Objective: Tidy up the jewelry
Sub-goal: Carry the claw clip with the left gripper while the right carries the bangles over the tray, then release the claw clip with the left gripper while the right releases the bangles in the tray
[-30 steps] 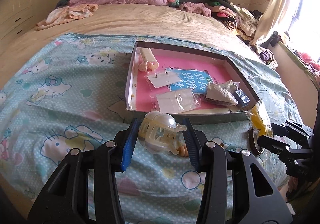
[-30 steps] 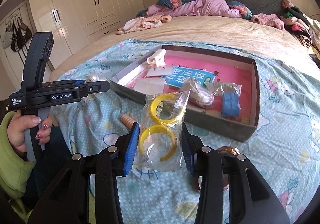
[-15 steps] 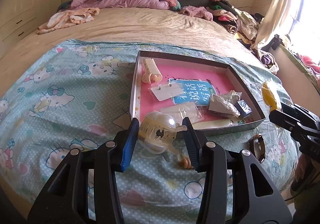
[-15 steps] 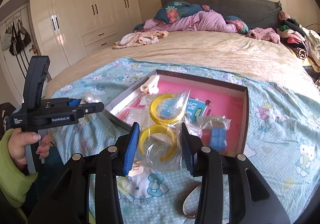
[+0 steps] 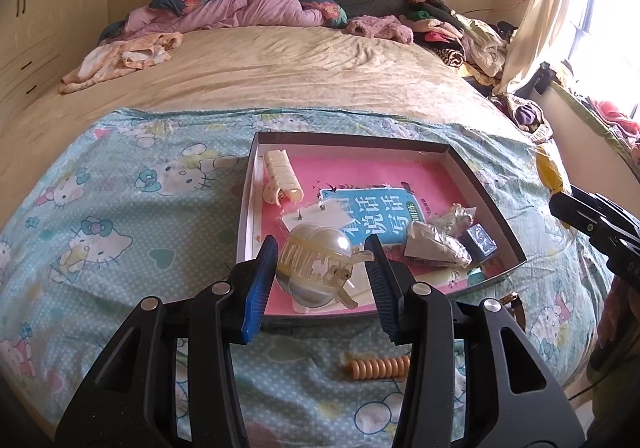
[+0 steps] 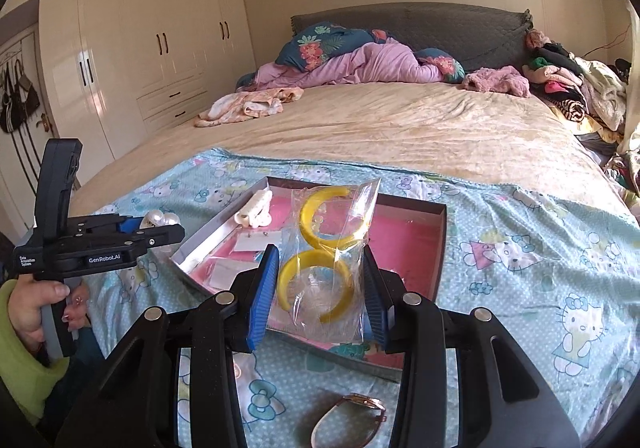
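A translucent cream claw hair clip with pearly domes (image 5: 318, 268) is sitting pinched between the blue pads of the left gripper (image 5: 320, 280), hanging over the near edge of the shallow pink-lined cardboard tray (image 5: 486, 192). A clear plastic bag holding two yellow open bangles (image 6: 320, 260) is being squeezed by the right gripper (image 6: 320, 284) above the same tray. An orange coiled hair tie (image 5: 376, 366) is lying on the cartoon-cat blanket (image 5: 120, 228).
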Available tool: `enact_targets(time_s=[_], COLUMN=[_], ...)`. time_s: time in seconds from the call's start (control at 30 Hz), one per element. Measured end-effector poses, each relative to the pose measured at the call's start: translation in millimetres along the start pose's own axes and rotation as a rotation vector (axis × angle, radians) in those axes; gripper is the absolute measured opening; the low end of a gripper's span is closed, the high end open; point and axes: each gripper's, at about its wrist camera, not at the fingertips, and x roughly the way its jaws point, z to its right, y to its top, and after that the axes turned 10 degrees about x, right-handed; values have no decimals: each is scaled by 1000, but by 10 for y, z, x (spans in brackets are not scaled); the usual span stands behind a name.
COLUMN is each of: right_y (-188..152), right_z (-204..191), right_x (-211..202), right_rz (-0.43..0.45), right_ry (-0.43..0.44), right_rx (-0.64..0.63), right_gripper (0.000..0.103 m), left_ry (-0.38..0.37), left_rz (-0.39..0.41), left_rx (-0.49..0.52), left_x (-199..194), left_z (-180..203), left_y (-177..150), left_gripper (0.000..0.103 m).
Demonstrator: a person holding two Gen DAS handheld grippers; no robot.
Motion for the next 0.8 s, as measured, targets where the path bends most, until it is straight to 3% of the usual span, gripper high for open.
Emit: enact_targets(time_s=[0.37,0.8], right_y=[84,61], right_z=[223,474], right_x=[3,379], right_rz=[26,-33], right_ry=[-70,-137], right_rx=[28,62], right_gripper=[39,39], left_ry=[-19,1], left_rz=[-18,-93], left_rx=[23,21], left_x=[258,699], left_z=[38,-114], left_y=[194,141], left_gripper=[36,37])
